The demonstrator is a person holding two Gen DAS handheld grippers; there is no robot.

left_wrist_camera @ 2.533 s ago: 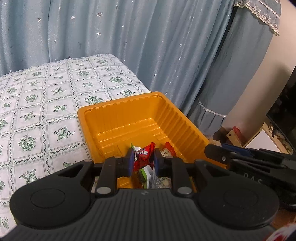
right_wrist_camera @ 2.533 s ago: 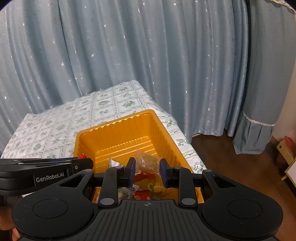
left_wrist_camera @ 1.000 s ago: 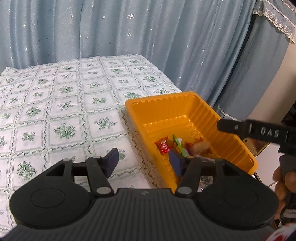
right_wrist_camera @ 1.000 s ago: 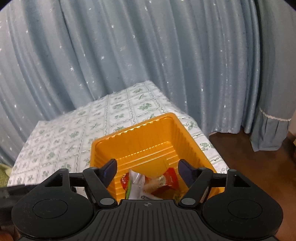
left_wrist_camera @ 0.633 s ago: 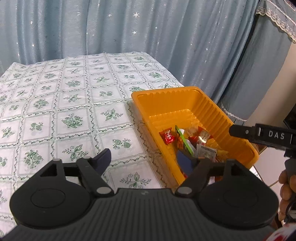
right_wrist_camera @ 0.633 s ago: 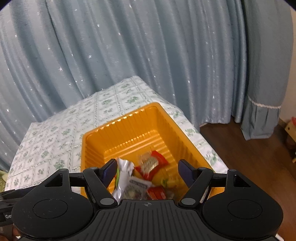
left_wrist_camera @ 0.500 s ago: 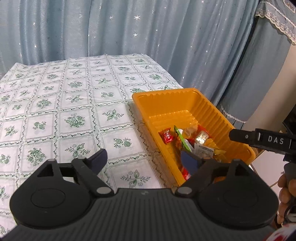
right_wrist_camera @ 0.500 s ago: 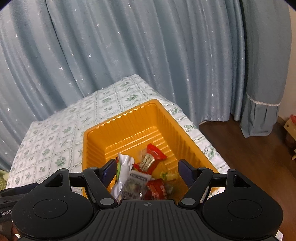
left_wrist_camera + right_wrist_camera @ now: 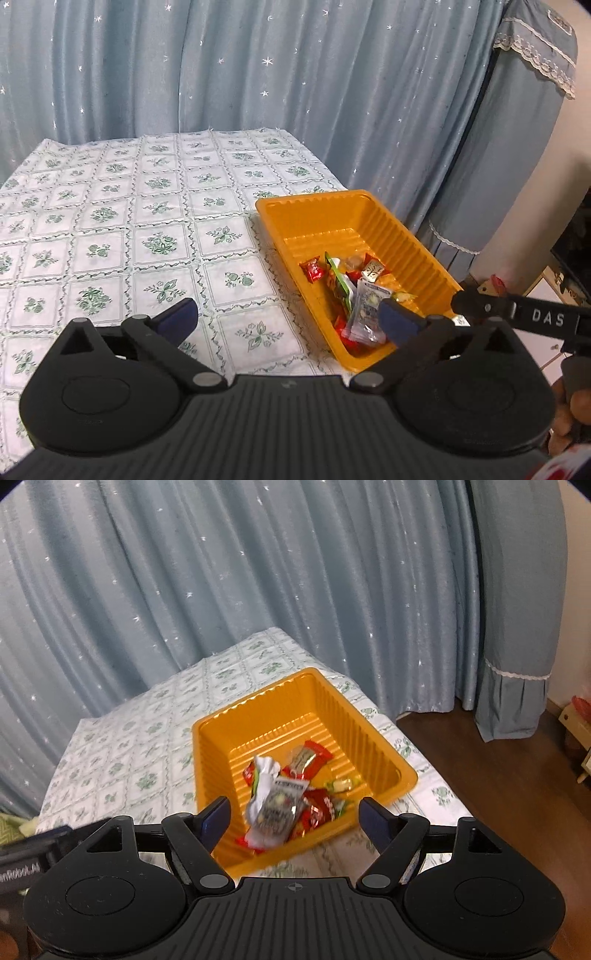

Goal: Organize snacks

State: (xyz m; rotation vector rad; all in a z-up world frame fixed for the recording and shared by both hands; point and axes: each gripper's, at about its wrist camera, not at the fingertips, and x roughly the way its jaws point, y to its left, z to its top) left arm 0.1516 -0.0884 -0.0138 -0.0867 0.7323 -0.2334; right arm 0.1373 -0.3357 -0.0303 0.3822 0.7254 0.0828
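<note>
Both grippers have let go and drawn back. The left gripper (image 9: 284, 317) now stands wide and empty above the floral tablecloth-covered table (image 9: 110, 236), and the right gripper (image 9: 293, 812) is equally wide, holding nothing. The 2 packets they pinched 2.5 s ago now lie with the other wrapped snacks (image 9: 288, 790) inside the ribbed orange plastic tray (image 9: 384, 746), at the table's right edge near its front corner. No snacks show on the cloth, so sorting looks nearly finished. Blue star-speckled curtains (image 9: 258, 74) hang behind.
</note>
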